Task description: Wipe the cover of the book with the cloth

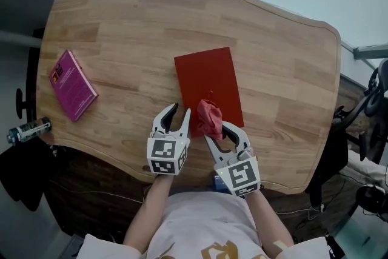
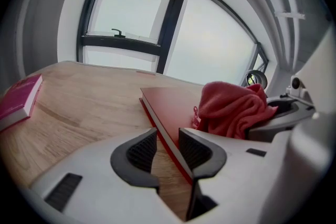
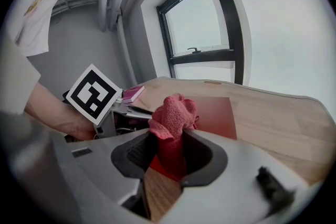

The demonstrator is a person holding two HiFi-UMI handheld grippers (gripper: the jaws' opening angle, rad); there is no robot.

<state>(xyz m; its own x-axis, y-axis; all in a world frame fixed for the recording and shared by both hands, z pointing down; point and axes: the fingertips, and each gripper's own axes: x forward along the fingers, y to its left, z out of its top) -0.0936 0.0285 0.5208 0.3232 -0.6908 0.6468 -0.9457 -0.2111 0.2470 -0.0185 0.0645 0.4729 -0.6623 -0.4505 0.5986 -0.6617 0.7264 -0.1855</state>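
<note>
Wooden counter [image 1: 133,39] carries a red book [image 1: 206,76] at its middle. Right gripper [image 1: 215,133] pinches the cloth [image 1: 208,118] in its fingers on the book's near end. Left gripper [image 1: 180,111] fingers stand spread, straddling the book's left edge.

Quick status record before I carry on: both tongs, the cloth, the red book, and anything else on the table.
left tongs: open, straddling the near left edge of the red book, not clamped on it
right tongs: shut on the cloth
cloth: bunched, over the near end of the red book; contact with the cover unclear
red book: closed, lying flat mid-table
pink book: lying flat near the left edge of the table, apart from everything else
</note>
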